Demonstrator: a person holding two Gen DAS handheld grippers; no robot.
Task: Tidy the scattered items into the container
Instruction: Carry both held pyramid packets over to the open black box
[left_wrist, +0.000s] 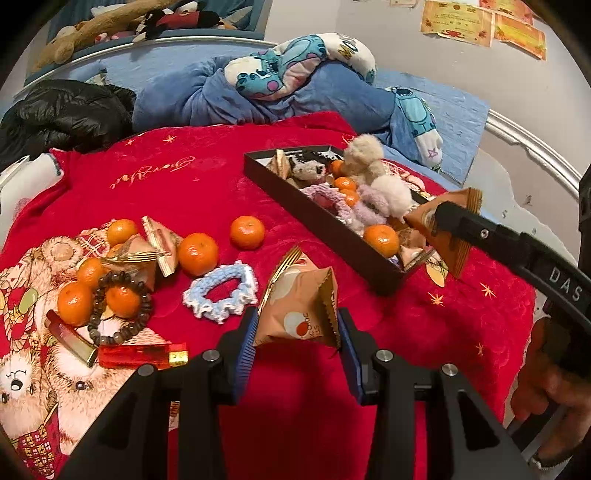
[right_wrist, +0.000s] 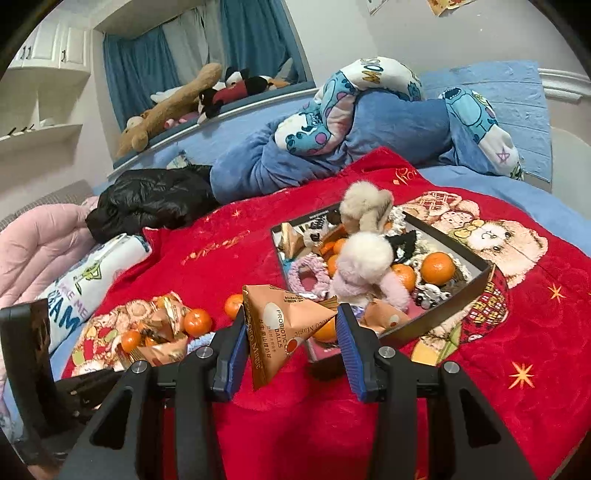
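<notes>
- Black box (left_wrist: 314, 218), the container, lies open on the red blanket (left_wrist: 207, 199), already part-filled with mandarins, fluffy scrunchies and snack packets.
- Left gripper (left_wrist: 297, 328) is clenched on a triangular snack pouch (left_wrist: 299, 302), carried above the blanket short of the box.
- Right gripper (right_wrist: 291, 332) grips a second pouch (right_wrist: 280, 328), poised at the box's near corner.
- Step in hand, by the look of it: carrying both pouches to the box.
- Next move calls for bringing each pouch over the rim, then parting the jaws.
- Still scattered: mandarins (left_wrist: 197, 254), blue scrunchie (left_wrist: 221, 291), bead bracelet (left_wrist: 120, 306), lighter (left_wrist: 142, 356).
</notes>
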